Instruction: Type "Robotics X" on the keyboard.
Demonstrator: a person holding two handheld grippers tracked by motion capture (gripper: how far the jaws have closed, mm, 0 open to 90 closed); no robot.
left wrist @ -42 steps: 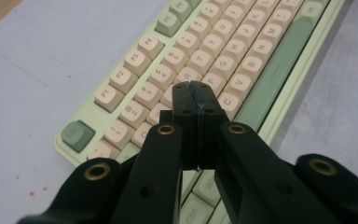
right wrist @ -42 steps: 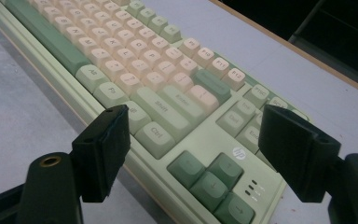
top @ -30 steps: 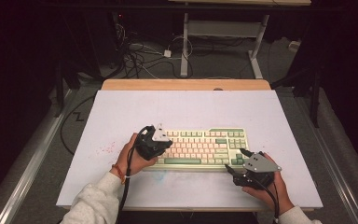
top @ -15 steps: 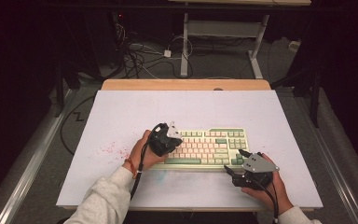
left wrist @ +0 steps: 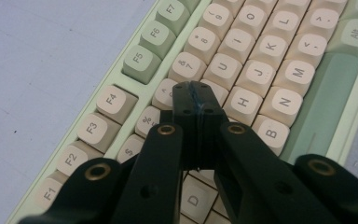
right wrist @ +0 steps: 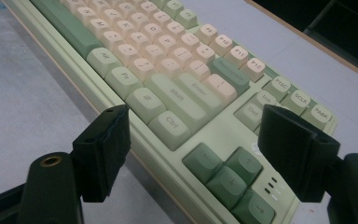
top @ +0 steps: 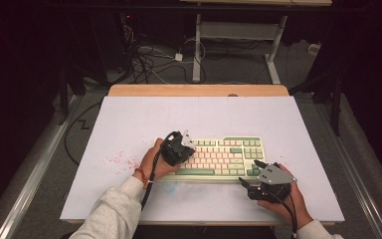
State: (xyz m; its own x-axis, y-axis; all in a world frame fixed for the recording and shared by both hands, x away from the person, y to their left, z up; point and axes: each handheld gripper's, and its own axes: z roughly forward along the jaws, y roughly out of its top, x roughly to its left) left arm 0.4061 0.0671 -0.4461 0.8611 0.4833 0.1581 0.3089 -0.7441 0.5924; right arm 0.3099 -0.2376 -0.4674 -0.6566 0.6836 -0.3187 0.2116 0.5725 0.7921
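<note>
A: Where's the keyboard?
B: Pale green plastic keyboard with cream and green keycaps (top: 219, 157) lies flat on the white tabletop (top: 129, 119), near the front edge, a bit right of centre.

A: Left hand-held gripper (top: 179, 148)?
B: Over the keyboard's left end. In the left gripper view its 2 black jaws are pressed together, nothing between them, tips (left wrist: 196, 98) poised over the cream keys near the 6 and Y, between the number row and the H key (left wrist: 243, 104). Can't tell if it touches a key.

A: Right hand-held gripper (top: 252, 172)?
B: At the keyboard's right front corner. Jaws stand apart, 1 on each side of that corner in the right gripper view; the green arrow keys (right wrist: 230, 179) sit between them. Pads don't press on anything.

A: Anything else?
B: Reddish speckles (top: 117, 160) on the tabletop left of the keyboard.
</note>
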